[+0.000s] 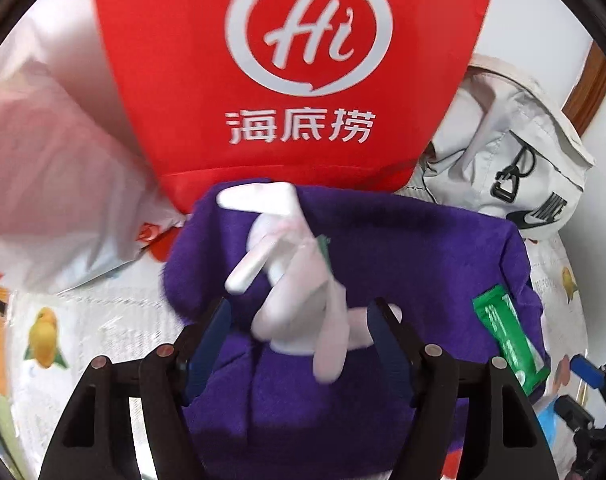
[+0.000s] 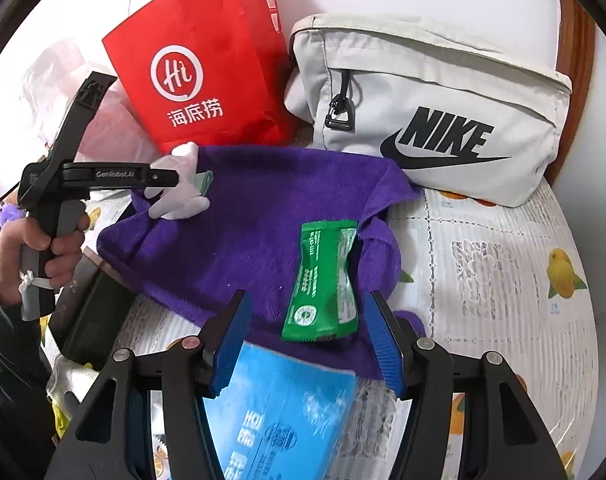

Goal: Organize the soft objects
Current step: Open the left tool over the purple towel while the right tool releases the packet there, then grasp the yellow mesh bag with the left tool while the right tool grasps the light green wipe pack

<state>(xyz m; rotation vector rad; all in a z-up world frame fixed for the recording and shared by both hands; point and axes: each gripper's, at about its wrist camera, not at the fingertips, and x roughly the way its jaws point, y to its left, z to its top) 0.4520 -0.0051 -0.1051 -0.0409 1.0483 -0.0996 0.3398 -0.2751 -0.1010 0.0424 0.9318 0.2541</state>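
A purple towel (image 1: 383,248) lies crumpled on the table in front of a red paper bag (image 1: 263,80). A small white plush toy (image 1: 291,312), blurred, sits over the towel between the wide-apart jaws of my left gripper (image 1: 301,302), and neither pad presses on it. From the right wrist view, the left gripper (image 2: 171,184) hovers at the towel's (image 2: 243,240) far left corner with the toy (image 2: 179,196) at its tips. My right gripper (image 2: 307,296) stands open over the towel's near edge. A green packet (image 2: 323,276) lies on the towel just ahead of its pads.
A blue packet (image 2: 287,412) lies under the right gripper. A white Nike bag (image 2: 443,100) stands beside the red bag (image 2: 199,72). A pinkish plastic bag (image 1: 43,140) is at the left. The lemon-print tablecloth (image 2: 483,260) spreads right. A dark box (image 2: 91,308) sits left.
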